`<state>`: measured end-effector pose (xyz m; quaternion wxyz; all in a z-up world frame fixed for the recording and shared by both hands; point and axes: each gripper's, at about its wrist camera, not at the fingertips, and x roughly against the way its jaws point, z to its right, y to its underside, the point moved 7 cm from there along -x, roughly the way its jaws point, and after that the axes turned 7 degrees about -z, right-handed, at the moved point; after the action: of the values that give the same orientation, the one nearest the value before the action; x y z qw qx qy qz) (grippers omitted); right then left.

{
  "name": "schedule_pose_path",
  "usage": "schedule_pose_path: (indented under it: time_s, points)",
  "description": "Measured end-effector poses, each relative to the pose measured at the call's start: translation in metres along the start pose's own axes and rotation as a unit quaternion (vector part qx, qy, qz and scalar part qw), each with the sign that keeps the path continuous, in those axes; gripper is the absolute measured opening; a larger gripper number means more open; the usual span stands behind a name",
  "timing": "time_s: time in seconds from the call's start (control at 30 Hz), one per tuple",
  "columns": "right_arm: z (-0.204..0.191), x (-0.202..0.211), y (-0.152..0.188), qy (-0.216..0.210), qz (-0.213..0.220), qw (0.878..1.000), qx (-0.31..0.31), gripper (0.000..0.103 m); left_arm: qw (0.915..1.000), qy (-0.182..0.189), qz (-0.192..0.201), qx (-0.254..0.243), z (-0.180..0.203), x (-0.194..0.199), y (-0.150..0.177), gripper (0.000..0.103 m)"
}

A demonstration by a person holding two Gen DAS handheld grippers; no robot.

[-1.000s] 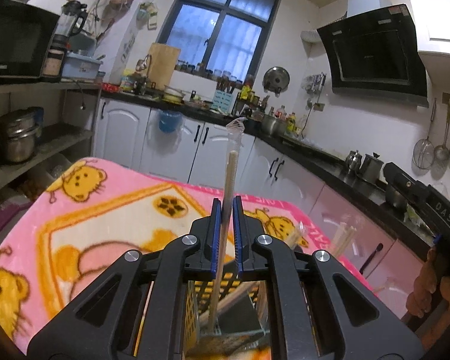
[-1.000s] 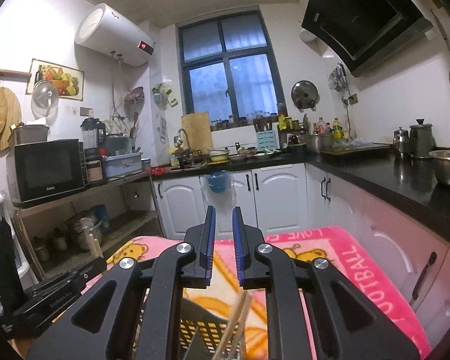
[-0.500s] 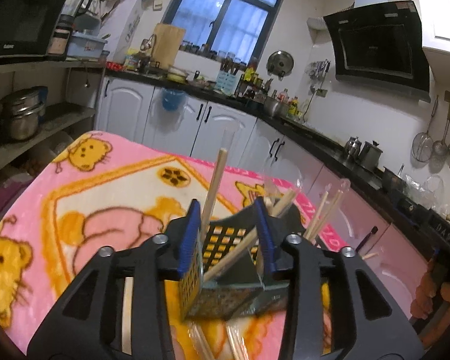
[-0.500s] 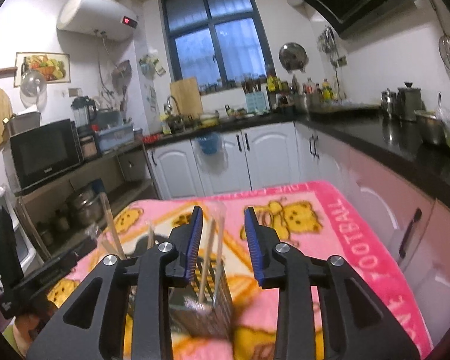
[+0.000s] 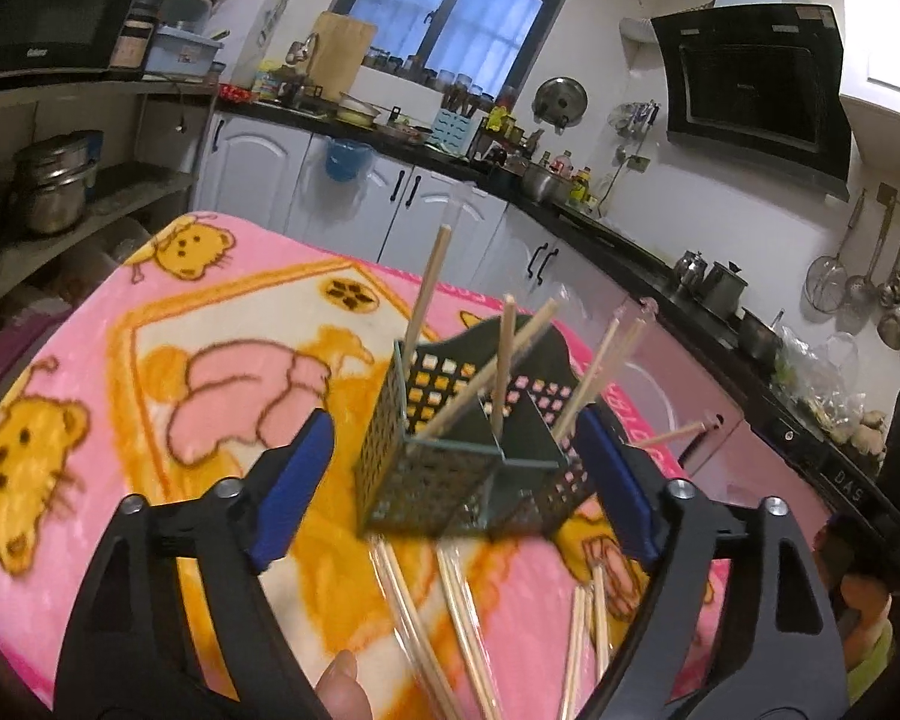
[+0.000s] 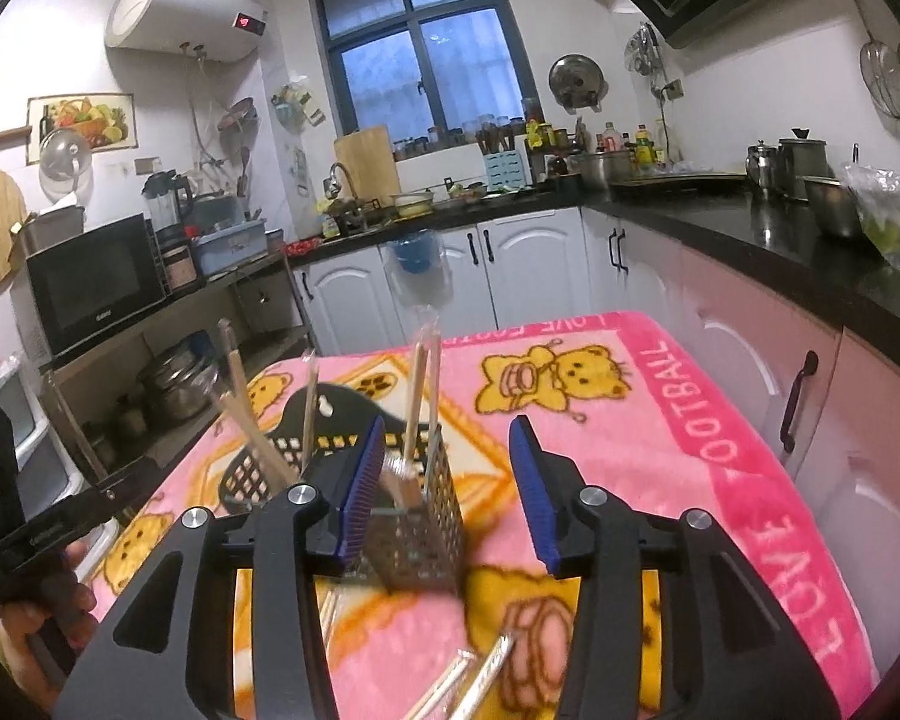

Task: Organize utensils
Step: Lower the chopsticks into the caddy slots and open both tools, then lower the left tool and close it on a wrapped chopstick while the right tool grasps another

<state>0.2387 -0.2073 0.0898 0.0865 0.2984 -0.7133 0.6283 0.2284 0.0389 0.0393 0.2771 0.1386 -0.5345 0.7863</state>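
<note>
While both grippers hang over it, the caddy (image 5: 450, 450) stands upright on a pink blanket (image 5: 222, 324) with yellow bear and cartoon prints; "FOOTBALL" lettering (image 6: 744, 438) runs along the blanket's right border in the right wrist view. Caddy is dark perforated mesh, split into compartments. Several chopsticks (image 5: 429, 288) stand or lean in it, some in clear wrappers; which compartment each sits in is hard to tell. More wrapped chopsticks, the loose pairs (image 5: 426, 618), lie flat on the blanket just in front of the caddy.

Left gripper (image 5: 456, 480): jaws opening, blue pads wide on either side of the caddy, not pressing it, nothing held. A fingertip (image 5: 339, 684) shows at the bottom edge. Right gripper (image 6: 444, 495): jaws opening, caddy corner and two upright chopsticks seen between the pads, no contact visible, nothing held. Person's hand (image 6: 42, 612) on the other gripper's handle shows lower left in the right view.

Room: home kitchen, white cabinets (image 6: 510, 276) under a black counter (image 6: 750, 228), dark window (image 6: 426, 54) on the far wall, cutting board (image 6: 366, 165) leaning below it. Water heater (image 6: 180, 12) high on the left wall, microwave (image 6: 90, 282) on an open shelf, pots below. Range hood (image 5: 750, 84) on the right wall, ladles and strainers (image 5: 870, 282) hung beside it.
</note>
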Motion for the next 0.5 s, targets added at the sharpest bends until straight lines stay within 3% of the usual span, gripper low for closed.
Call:
schedule_pose_path:
  time_s: [0.17,0.5]
  points:
    - [-0.006,0.013,0.013,0.001,0.0,1.0,0.013,0.051,1.0,0.001,-0.003,-0.002,0.005,0.009,0.013,0.086]
    - [-0.008,0.026,0.035,-0.006,-0.017,1.0,0.02,0.059,0.9999,0.0,-0.001,-0.016,0.017,0.025,0.026,0.093]
